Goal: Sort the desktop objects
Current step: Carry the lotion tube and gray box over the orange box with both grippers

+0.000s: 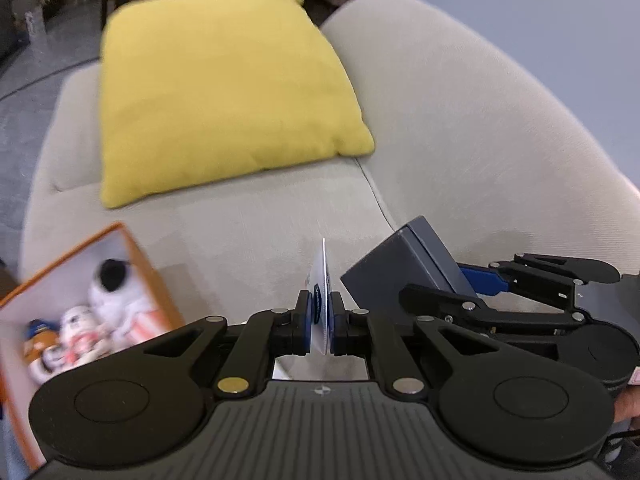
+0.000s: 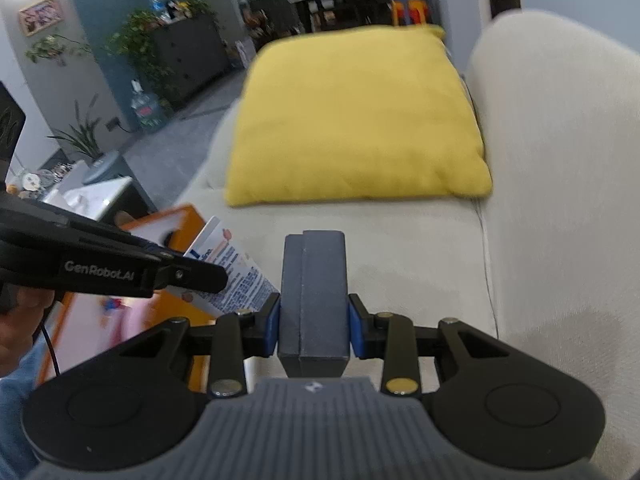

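Note:
My left gripper [image 1: 320,316] is shut on a thin white and blue printed packet [image 1: 321,280], held edge-on above the beige sofa seat [image 1: 248,224]. The same packet [image 2: 240,276] shows in the right wrist view beside the left gripper's black body. My right gripper [image 2: 313,322] is shut on a dark grey box [image 2: 314,292], lifted off the seat. That grey box [image 1: 400,264] appears just right of the packet in the left wrist view. An orange box [image 1: 80,300] with several small figurines inside sits at the lower left.
A yellow cushion [image 1: 224,96] lies on the sofa ahead of both grippers. The sofa's backrest [image 1: 480,120] rises on the right. Beyond the sofa's left edge lie the floor, plants and a dark cabinet [image 2: 188,56]. A hand [image 2: 24,320] holds the left gripper.

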Motion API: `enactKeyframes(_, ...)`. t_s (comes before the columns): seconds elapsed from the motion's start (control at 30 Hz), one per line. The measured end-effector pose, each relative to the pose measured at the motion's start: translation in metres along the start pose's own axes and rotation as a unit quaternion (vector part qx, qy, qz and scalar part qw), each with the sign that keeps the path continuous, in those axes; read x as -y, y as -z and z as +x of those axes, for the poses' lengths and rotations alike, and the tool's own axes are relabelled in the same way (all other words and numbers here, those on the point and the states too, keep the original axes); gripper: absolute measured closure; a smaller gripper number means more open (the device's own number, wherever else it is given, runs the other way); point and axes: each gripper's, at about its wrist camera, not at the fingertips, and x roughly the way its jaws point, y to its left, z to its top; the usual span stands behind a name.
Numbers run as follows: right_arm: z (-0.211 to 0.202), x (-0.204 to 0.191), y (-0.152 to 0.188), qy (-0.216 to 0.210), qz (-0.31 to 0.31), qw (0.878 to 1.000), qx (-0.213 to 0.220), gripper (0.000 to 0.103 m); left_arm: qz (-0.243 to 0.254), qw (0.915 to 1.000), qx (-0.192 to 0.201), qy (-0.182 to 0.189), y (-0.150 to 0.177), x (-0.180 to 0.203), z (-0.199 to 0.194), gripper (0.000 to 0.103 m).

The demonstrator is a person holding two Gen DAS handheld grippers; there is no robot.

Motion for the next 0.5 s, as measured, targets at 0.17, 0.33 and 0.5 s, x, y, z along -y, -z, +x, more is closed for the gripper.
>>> enactKeyframes(0.17,-0.034,-0.044,-0.003,-0.041,-0.027,0.998,0.03,0.067,-0.018,0.9989,0.027,-0.033,0.022,-0.017,-0.069,0.095)
enactKeyframes(0.33,-0.043,-0.091,-0.003,-0.095,-0.047,0.994,0.035,0.067,-0.058,0.9949,0.041,-0.071,0.054,-0.053,-0.12,0.095)
enactKeyframes(0.5,-0.026,-0.15,0.003,-0.142,-0.068,0.987,0.009,0.067,-0.111,0.9879,0.038,-0.101,0.085,-0.097,-0.131,0.095)
